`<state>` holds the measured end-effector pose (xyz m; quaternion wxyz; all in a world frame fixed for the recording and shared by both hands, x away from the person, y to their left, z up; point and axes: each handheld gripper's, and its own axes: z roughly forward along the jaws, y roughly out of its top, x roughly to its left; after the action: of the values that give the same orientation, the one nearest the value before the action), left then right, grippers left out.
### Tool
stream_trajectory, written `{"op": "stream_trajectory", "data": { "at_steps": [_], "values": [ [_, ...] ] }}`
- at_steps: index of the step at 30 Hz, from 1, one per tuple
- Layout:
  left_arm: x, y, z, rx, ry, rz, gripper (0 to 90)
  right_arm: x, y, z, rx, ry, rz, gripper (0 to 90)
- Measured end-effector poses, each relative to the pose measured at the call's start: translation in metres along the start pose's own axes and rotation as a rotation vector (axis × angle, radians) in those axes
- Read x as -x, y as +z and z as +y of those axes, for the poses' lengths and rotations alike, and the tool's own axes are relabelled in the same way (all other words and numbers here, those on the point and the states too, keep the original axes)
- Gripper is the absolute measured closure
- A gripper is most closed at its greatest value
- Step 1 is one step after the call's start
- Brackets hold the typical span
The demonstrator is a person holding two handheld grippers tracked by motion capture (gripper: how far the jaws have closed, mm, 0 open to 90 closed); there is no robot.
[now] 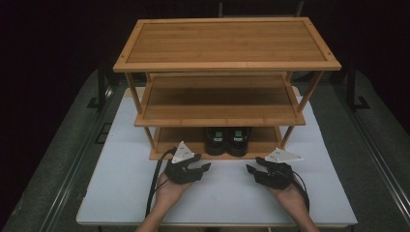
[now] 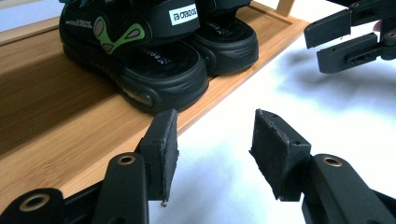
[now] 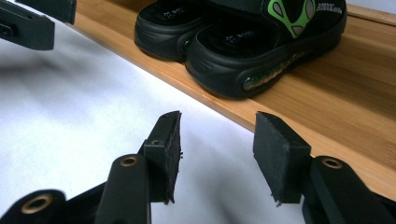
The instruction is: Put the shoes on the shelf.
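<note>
Looking from above, I find the sandals (image 1: 226, 140) half hidden under the bamboo rack's (image 1: 227, 65) middle shelf; they sit on its bottom shelf. My left gripper (image 1: 202, 167) and right gripper (image 1: 255, 166) gape empty over the white tabletop (image 1: 121, 183).

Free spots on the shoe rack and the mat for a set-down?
Top shelf and middle shelf are bare. Bottom shelf is free left and right of the black sandals, which crowd its centre. White mat is bare beside and between the left gripper and right gripper, both open.
</note>
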<state>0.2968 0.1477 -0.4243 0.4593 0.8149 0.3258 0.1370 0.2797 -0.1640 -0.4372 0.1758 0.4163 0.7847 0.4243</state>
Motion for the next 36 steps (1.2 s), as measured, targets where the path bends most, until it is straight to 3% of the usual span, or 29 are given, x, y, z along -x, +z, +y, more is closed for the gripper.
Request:
{"op": "stream_trajectory", "data": {
  "at_steps": [23, 36],
  "values": [
    [-0.007, -0.021, -0.014, -0.008, -0.007, 0.005, 47.2, 0.013, -0.018, -0.018, 0.000, 0.006, 0.009, 45.7],
    [-0.010, -0.031, -0.022, -0.017, -0.017, 0.012, 40.4, 0.019, -0.027, -0.027, 0.003, 0.021, 0.016, 39.5]
  ]
}}
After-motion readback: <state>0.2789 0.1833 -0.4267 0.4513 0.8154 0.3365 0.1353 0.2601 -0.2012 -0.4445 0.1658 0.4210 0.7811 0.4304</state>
